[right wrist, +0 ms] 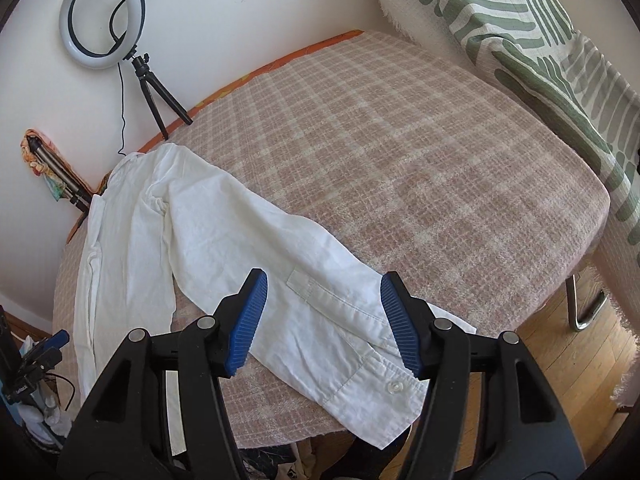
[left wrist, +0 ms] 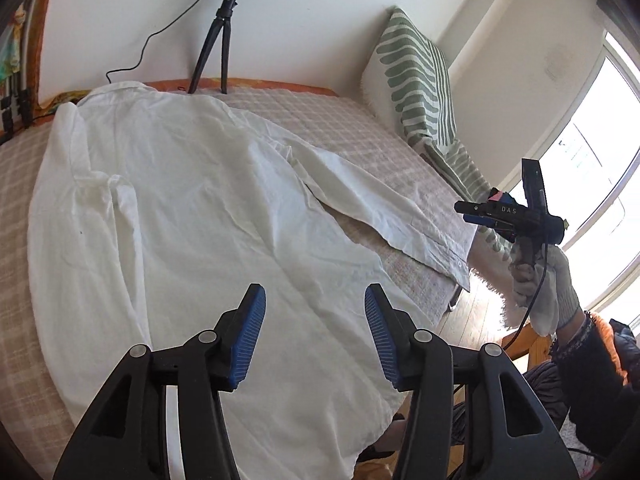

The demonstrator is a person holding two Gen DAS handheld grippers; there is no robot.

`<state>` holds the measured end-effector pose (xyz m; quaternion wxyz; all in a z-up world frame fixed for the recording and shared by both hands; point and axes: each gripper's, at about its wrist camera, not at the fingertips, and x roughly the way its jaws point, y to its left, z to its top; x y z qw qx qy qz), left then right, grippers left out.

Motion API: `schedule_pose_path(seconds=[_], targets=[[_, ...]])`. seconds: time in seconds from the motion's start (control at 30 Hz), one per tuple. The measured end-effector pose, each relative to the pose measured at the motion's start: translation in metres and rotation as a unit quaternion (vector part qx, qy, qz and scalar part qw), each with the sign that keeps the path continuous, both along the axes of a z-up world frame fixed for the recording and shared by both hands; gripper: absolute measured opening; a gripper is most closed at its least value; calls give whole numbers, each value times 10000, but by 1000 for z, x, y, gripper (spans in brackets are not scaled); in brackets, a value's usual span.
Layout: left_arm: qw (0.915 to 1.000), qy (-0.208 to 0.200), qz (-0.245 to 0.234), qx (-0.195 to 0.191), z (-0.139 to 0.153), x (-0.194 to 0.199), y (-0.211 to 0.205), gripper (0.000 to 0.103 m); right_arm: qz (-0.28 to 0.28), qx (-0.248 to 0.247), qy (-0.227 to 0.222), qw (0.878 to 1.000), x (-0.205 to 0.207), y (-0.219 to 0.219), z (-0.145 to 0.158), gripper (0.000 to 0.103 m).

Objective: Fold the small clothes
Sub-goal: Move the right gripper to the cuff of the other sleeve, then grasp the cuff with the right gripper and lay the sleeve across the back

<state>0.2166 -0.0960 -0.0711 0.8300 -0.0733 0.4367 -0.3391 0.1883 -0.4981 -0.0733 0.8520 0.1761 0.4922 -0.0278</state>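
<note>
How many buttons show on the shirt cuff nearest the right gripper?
1: a clear button on the cuff of the white shirt's outstretched sleeve, just below the right gripper. Others may be hidden by its fingers.

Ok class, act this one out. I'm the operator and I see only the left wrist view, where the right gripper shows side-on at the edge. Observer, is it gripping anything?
Observer: No. The right gripper is open, its blue pads well apart above the white shirt's sleeve, with nothing clamped.
Operator: Which part of the sleeve is nearest that gripper?
Observer: The cuff. It lies flat just below the gripper with its clear button facing up, and its end runs past the near edge of the checked cover.
</note>
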Motion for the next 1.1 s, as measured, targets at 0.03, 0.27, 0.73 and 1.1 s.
schedule_pose_path(seconds=[0.03,0.27,0.73,1.1], targets=[[10000,14,-25,-19,-1,1,-3,50,-93,-30,59,9999,-3,-8,-4,62],[9997,224,-107,-29,-16,4,-15,50,-536,52,531,9971,-16,-53,-44,62],[9998,172,34,64,-21,2,-10,50,-288,-419,626,9967,-19,-37,-60,46],[9998,154,114,81,-24,3,-5,51,-136,-24,-64,9999,-20,-4,-21,6]])
